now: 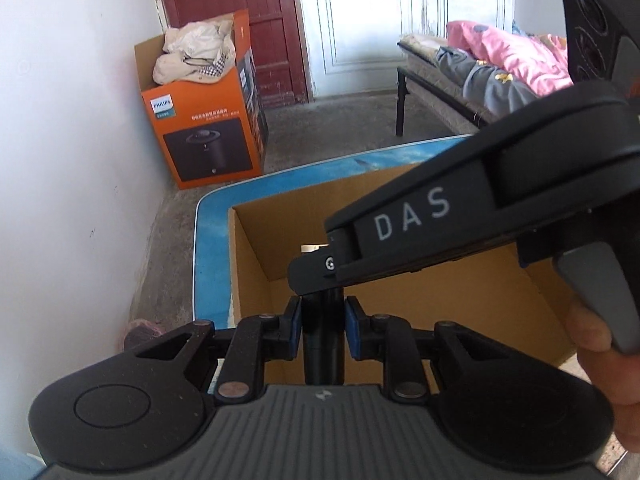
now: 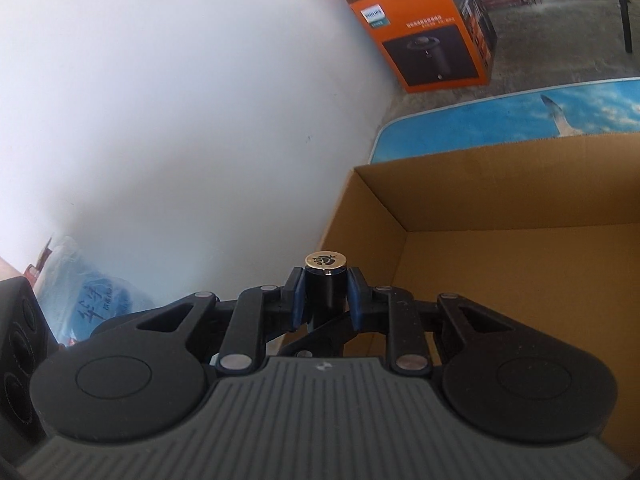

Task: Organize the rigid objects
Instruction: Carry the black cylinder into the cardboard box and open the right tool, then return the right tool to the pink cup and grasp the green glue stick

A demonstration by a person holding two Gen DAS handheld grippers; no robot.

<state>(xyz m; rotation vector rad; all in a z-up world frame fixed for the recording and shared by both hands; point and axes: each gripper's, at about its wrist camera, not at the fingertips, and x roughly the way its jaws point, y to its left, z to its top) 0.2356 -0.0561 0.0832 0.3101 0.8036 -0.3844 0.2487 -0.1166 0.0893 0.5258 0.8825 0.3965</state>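
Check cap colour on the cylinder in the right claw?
Gold with a black emblem; clearest in the right wrist view.

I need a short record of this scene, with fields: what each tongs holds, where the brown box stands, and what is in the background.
left tongs: shut on a black cylinder
right tongs: shut on a black tube with gold cap
cardboard box: open, on the blue sky-print table, below both tongs
inside of box: mostly hidden
background: orange box with cloth inside, by the white wall; red door; bed with pink bedding
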